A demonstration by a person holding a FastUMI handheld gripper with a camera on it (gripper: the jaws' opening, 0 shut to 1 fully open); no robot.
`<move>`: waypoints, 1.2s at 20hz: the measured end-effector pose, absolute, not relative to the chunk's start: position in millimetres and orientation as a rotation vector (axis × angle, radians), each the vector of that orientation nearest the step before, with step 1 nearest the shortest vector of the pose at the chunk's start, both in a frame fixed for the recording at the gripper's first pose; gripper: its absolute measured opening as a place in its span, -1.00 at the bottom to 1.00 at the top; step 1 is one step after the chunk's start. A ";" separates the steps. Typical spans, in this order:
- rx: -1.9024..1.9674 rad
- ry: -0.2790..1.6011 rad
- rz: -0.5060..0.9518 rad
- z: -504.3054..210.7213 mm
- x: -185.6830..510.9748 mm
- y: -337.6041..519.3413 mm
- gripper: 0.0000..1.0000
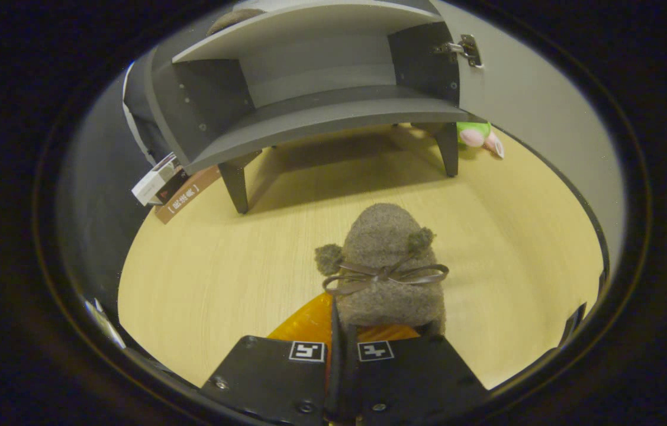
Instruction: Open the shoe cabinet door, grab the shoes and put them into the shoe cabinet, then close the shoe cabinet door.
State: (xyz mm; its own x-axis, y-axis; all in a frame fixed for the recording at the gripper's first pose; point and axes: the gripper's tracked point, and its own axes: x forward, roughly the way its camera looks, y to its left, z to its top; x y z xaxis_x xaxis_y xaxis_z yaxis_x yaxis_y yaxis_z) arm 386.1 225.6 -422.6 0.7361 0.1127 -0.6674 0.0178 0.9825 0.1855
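Tongs (342, 346) nearly closed — clamped on fuzzy brown shoe (389, 266) before open cabinet (321, 112).

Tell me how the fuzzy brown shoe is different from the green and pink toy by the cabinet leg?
The fuzzy brown shoe is held by the jaws; the green and pink toy lies on the floor beyond it. The shoe is dull brown with a bow; the toy is bright. The shoe shows nearly whole; the toy peeks from behind the cabinet. Both look soft.

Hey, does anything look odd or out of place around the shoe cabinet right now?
Mostly tidy. The gripper is shut on the fuzzy brown shoe; the cabinet door is open. The odd bits: small boxes lean askew by its leg, and a green plush toy lies behind it.
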 end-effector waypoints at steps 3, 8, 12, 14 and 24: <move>0.182 0.711 0.103 -396.0 370.1 228.1 -0.87; 0.147 0.599 0.133 -323.1 350.6 228.2 -0.87; 0.108 0.463 0.119 -240.6 352.0 219.1 -0.87; 0.087 0.400 0.109 -200.7 353.1 214.9 -0.87; -0.019 0.195 0.110 -51.3 442.8 216.8 -0.87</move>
